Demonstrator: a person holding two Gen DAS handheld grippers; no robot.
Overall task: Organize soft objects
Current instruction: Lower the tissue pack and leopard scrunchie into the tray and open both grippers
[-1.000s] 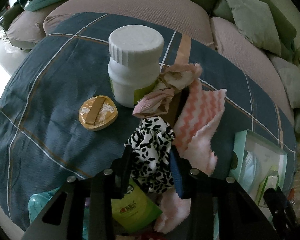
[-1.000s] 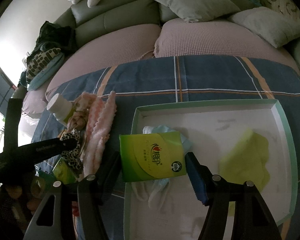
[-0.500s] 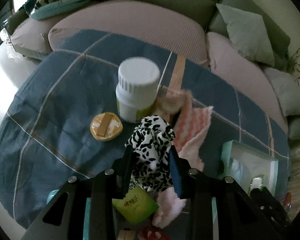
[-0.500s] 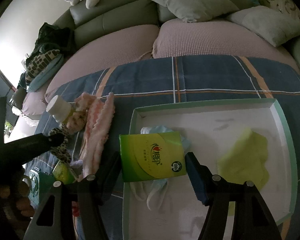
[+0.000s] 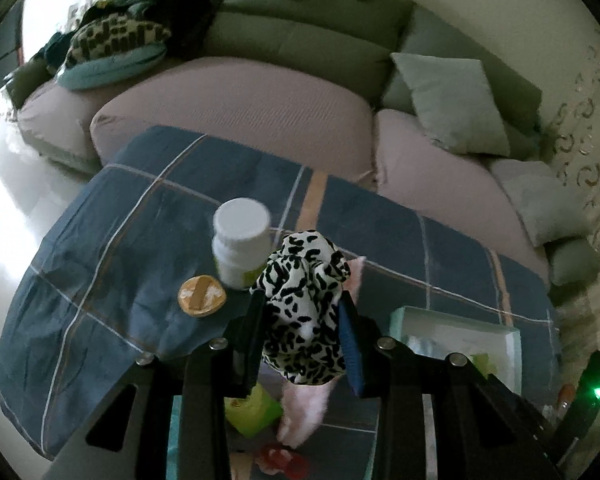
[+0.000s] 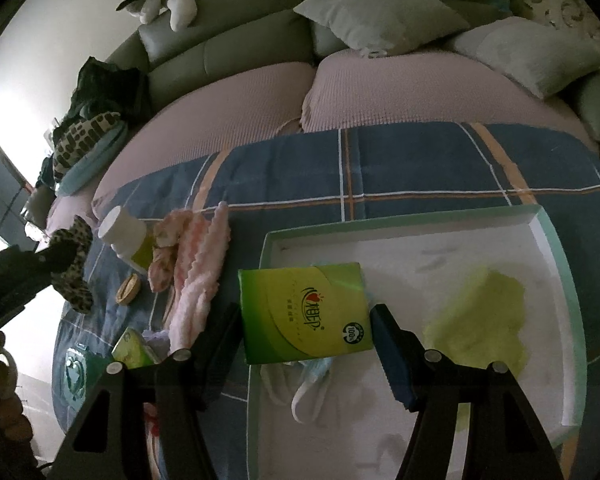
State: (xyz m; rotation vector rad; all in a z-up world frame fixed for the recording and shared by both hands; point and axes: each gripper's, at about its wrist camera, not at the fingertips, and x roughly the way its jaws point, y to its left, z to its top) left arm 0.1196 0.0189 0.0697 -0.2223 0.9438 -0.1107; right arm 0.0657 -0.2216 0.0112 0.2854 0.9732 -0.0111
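Observation:
My left gripper (image 5: 302,312) is shut on a black-and-white spotted scrunchie (image 5: 302,312) and holds it well above the blue plaid cloth (image 5: 140,216); it also shows at the left of the right wrist view (image 6: 70,264). My right gripper (image 6: 306,312) is shut on a green tissue pack (image 6: 304,312) over the near left corner of the white tray (image 6: 552,240). A yellow-green cloth (image 6: 480,320) and a light blue face mask (image 6: 312,380) lie in the tray. A pink wavy cloth (image 6: 198,276) and a floral scrunchie (image 6: 164,256) lie on the plaid cloth.
A white bottle (image 5: 242,248) stands by a round tan disc (image 5: 201,294). A second green pack (image 5: 252,412) and a red item (image 5: 278,456) lie near the front edge. A grey-green sofa with cushions (image 6: 380,4) curves behind. The tray shows at right (image 5: 460,332).
My left gripper has lifted the spotted scrunchie up and back from the cloth, so the bottle and disc look smaller. My right gripper with the tissue pack has stayed put.

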